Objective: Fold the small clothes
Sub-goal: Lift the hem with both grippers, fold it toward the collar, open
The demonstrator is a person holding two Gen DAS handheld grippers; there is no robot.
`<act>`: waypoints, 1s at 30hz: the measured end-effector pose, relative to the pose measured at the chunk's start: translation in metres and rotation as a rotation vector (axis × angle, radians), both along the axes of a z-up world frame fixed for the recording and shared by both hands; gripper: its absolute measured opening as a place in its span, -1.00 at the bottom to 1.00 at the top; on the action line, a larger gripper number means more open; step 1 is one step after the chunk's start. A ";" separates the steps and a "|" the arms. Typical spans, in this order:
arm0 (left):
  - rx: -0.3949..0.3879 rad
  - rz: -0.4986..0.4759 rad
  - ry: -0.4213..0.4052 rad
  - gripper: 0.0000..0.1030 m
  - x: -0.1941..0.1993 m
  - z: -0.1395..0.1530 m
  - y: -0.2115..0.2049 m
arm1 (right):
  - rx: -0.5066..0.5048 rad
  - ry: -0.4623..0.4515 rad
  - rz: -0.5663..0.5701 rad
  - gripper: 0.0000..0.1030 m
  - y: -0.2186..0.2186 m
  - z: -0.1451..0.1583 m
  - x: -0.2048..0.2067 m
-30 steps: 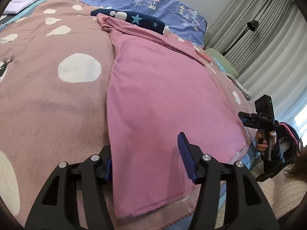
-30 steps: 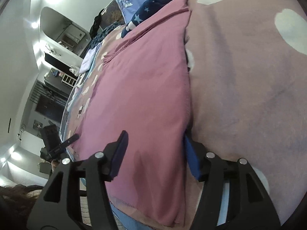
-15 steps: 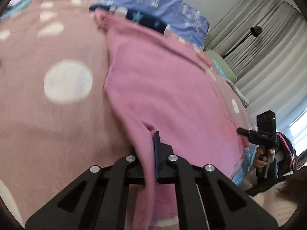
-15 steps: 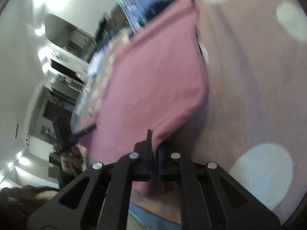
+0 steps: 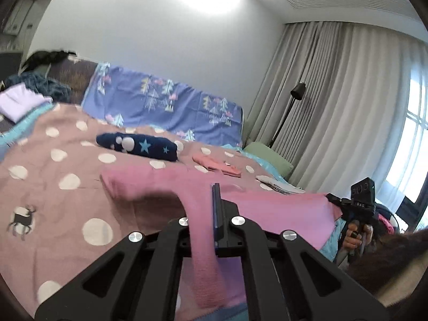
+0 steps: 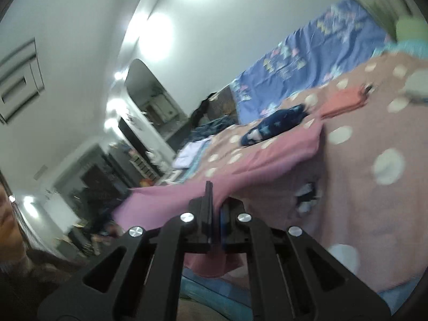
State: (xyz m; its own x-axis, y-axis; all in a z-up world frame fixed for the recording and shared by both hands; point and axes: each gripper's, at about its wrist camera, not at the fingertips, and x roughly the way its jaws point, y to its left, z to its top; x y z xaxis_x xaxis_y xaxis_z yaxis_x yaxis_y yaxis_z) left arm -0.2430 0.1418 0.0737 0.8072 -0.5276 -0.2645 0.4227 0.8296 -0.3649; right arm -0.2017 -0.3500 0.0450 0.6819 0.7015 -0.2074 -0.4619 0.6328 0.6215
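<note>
Moved: both grippers, spread a second ago, now raised | left gripper [image 5: 215, 214] and right gripper [image 6: 214, 214] pinching pink garment [image 5: 267, 203] hem, far end on polka-dot blanket [image 5: 53, 192] | keep hem level, carry toward navy star cloth [image 5: 139, 148].

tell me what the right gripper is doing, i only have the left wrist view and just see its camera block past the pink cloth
Observer: The right gripper is shut on the pink garment, pinching its near edge.
Operator: is the cloth off the bed on that side
Observer: Yes, from the right fingers it hangs raised above the dotted blanket, with shadow beneath it.
Operator: anything near the far end
Observer: A folded navy star garment lies just beyond the pink garment's far end, with a folded coral piece beside it.
</note>
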 end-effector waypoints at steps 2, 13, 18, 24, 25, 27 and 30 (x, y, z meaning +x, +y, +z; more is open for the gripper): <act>0.026 0.004 0.037 -0.97 -0.003 -0.010 -0.004 | -0.080 0.034 -0.031 -0.87 0.000 -0.003 -0.006; 0.006 0.059 0.338 -0.98 0.112 -0.092 0.005 | -0.119 0.278 -0.115 -0.89 0.025 -0.076 0.114; 0.054 0.079 0.328 -0.98 0.167 -0.078 0.005 | -0.197 0.237 -0.156 -0.89 0.041 -0.060 0.174; 0.150 0.151 0.325 -0.91 0.253 -0.088 0.005 | -0.264 0.229 -0.227 -0.89 0.056 -0.063 0.260; 0.167 0.168 0.345 -0.91 0.264 -0.097 0.005 | -0.280 0.249 -0.234 -0.89 0.059 -0.070 0.272; 0.190 0.195 0.416 -0.91 0.291 -0.124 0.004 | -0.315 0.317 -0.240 -0.84 0.066 -0.094 0.299; 0.229 0.221 0.529 -0.87 0.315 -0.163 0.004 | -0.394 0.416 -0.269 -0.48 0.071 -0.126 0.320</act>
